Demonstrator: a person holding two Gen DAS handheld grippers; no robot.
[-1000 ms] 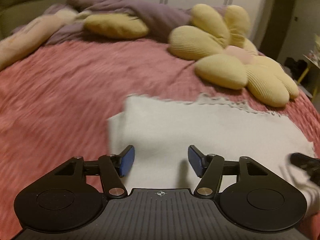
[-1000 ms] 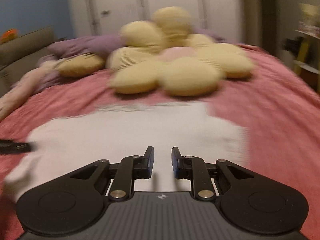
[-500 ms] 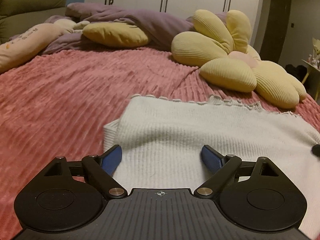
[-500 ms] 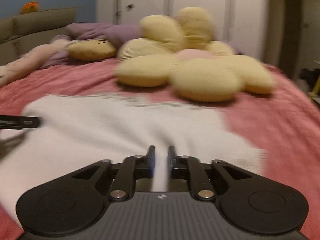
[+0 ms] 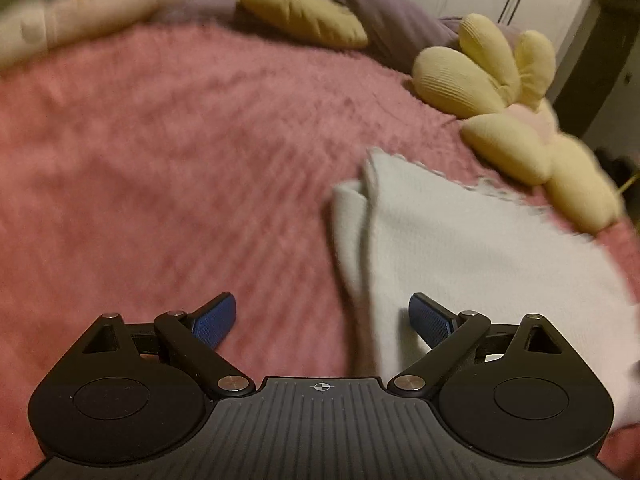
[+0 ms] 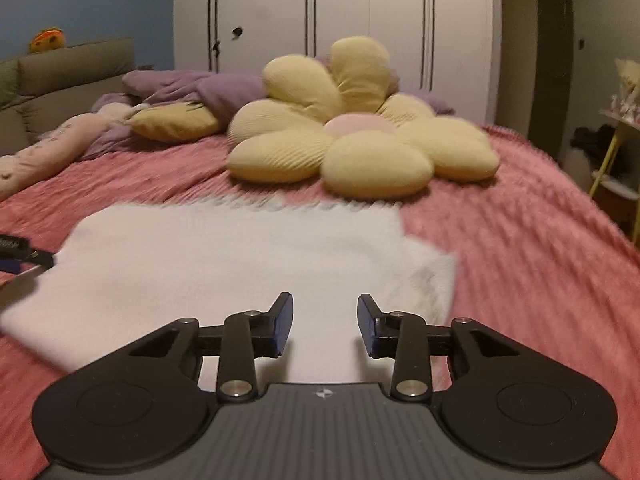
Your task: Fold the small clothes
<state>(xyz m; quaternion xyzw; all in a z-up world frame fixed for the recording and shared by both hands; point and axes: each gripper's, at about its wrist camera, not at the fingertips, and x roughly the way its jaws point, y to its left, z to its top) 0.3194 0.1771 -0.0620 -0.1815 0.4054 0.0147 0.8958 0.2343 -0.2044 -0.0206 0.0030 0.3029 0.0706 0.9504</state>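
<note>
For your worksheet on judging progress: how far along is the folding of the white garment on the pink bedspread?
Done: the white garment lies flat on the pink bedspread, one layer doubled at its edge. In hand: nothing; the left tongs and right tongs have just been opening and grip no cloth. Left: any further folds, which cannot be judged from here.

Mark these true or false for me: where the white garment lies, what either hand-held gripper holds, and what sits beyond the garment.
1. The white garment lies on the pink bedspread. True.
2. The right hand-held gripper pinches the garment. False: its jaws have just been opening and grip nothing.
3. The left hand-held gripper stands wide open. True.
4. A blue flower cushion lies beyond the garment. False: the flower cushion is yellow.
</note>
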